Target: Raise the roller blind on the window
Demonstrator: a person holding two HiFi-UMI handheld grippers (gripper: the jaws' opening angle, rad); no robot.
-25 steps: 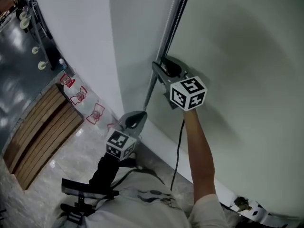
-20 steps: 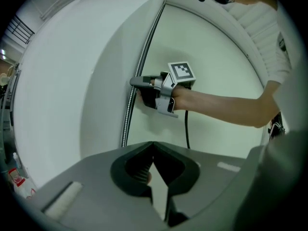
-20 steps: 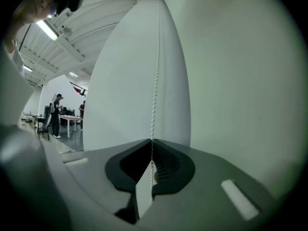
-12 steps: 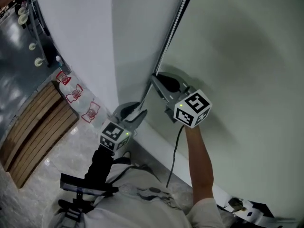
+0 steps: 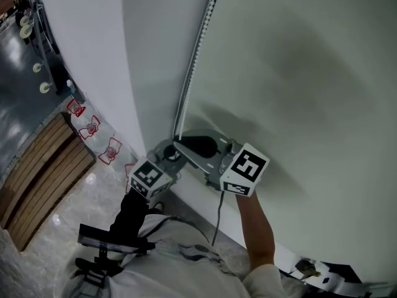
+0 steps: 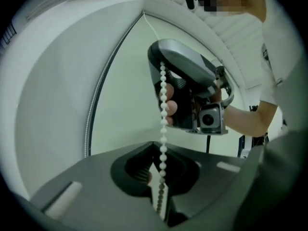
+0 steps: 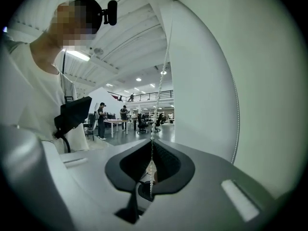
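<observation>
A white bead chain (image 5: 193, 54) hangs down beside the pale roller blind (image 5: 298, 73). My right gripper (image 5: 177, 143) is shut on the chain low down, its jaws having just closed with the beads between them; in the right gripper view the chain (image 7: 161, 81) drops into the pinched jaws (image 7: 151, 179). My left gripper (image 5: 169, 156) sits right under it, touching or nearly so. In the left gripper view the chain (image 6: 163, 109) runs down into its closed jaws (image 6: 160, 198), and the right gripper (image 6: 187, 93) hangs just above.
A white wall (image 5: 93, 42) meets the blind at the left. Below lie a slatted wooden platform (image 5: 37, 172), red-labelled water bottles (image 5: 91, 129) and a black stand (image 5: 105, 247). A cable (image 5: 217, 219) trails from the right gripper. People stand at distant desks (image 7: 103, 121).
The right gripper has closed on the chain and travelled down and left with it until it meets the left gripper. The left gripper has risen a little towards it.
</observation>
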